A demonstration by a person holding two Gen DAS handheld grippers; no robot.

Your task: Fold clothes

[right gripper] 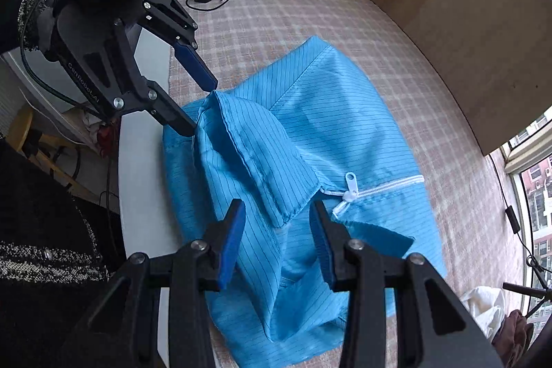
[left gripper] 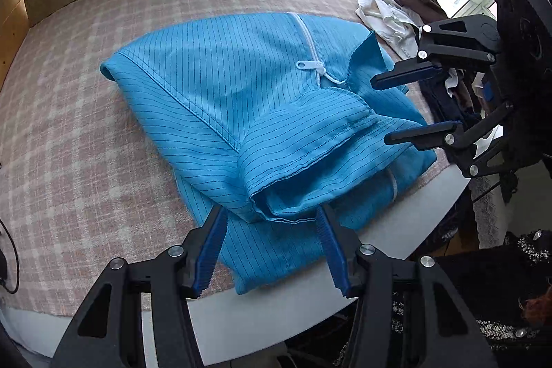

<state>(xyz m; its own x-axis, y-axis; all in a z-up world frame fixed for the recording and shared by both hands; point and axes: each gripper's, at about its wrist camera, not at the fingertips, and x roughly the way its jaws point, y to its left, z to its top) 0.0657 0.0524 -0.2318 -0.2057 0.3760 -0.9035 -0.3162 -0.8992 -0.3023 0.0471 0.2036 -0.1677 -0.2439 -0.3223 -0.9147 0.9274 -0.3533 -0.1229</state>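
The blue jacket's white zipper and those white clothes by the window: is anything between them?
Only more blue jacket fabric, then bare checked tablecloth, in the left wrist view. Nothing else lies between the zipper and the white clothes.

Bright window daylight; soft shadows; heavy fisheye edge distortion.

Blue pinstriped garment (left gripper: 262, 99) with white zipper (left gripper: 308, 40) on pink-checked cloth (left gripper: 86, 126).

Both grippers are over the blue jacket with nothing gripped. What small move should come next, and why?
Probably close the left gripper on the sleeve cuff. Its jaws stand open with the cuff edge between them, not pinched, while the right gripper hovers open over the blue jacket near the collar. A grip has to come before any fold.
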